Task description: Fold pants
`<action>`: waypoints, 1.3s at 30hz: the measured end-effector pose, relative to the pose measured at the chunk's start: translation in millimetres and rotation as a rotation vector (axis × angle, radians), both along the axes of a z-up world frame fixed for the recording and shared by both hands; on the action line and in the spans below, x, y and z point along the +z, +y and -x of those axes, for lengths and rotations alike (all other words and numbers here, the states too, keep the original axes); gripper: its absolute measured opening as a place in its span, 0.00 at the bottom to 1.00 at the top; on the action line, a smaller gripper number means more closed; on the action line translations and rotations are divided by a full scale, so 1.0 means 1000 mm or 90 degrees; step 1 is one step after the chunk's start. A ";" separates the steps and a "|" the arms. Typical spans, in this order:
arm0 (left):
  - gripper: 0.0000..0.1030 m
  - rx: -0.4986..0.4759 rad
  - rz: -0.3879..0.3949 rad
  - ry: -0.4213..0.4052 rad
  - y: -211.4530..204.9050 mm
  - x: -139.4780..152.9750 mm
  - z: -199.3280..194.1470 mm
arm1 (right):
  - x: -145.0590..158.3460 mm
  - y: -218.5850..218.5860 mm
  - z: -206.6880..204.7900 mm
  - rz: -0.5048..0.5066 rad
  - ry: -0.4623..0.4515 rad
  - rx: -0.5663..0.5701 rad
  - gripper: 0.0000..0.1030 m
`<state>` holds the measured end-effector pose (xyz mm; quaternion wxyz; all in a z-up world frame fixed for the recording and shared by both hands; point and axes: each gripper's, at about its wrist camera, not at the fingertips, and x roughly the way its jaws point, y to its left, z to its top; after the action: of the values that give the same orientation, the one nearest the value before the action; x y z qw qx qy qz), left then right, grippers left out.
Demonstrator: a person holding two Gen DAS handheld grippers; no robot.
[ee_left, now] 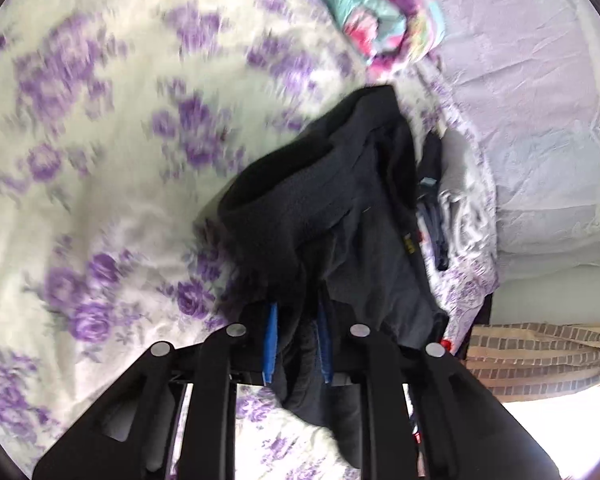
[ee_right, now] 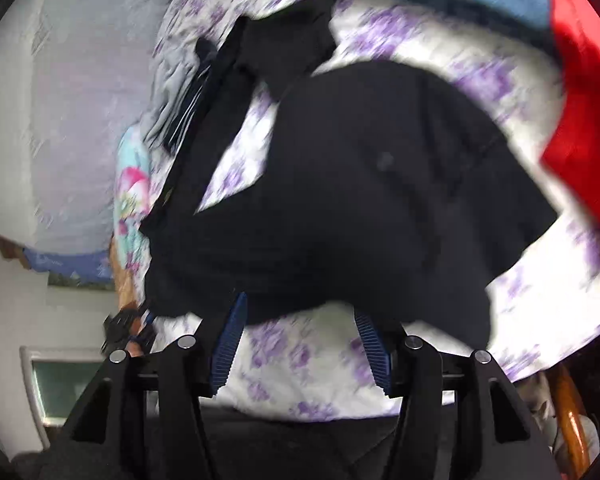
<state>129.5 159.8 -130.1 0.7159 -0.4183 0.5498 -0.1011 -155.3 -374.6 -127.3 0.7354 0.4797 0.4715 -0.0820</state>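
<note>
The black pants (ee_right: 360, 184) lie bunched on the bed's floral sheet (ee_left: 100, 160). The left tool (ee_left: 296, 340) pinches a fold of their fabric; the right tool (ee_right: 300, 340) stands wide and empty just short of their edge. A clean fold probably needs both corners drawn taut. Striped dark clothes (ee_left: 432, 216), a red garment (ee_right: 580, 120) and bright folded fabric (ee_left: 380, 12) crowd the edges.

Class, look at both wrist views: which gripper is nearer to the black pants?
Left. The left gripper is clamped on the black pants, fabric pinched between its pads. The right gripper stands open just short of them, holding nothing.
</note>
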 end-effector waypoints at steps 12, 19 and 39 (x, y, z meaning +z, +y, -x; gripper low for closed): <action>0.10 0.020 0.022 0.008 0.032 0.005 0.028 | -0.008 -0.054 0.023 -0.107 -0.102 -0.154 0.56; 0.57 0.049 0.002 0.038 0.016 -0.018 0.032 | 0.024 -0.058 0.014 -0.050 -0.152 -0.136 0.10; 0.12 0.121 0.067 -0.038 0.045 0.017 0.021 | 0.112 -0.118 -0.081 0.027 -0.203 -0.046 0.05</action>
<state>108.8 205.0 -112.7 0.7154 -0.5025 0.4799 -0.0738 -74.3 -492.5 -15.0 0.8073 0.4879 0.3294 -0.0410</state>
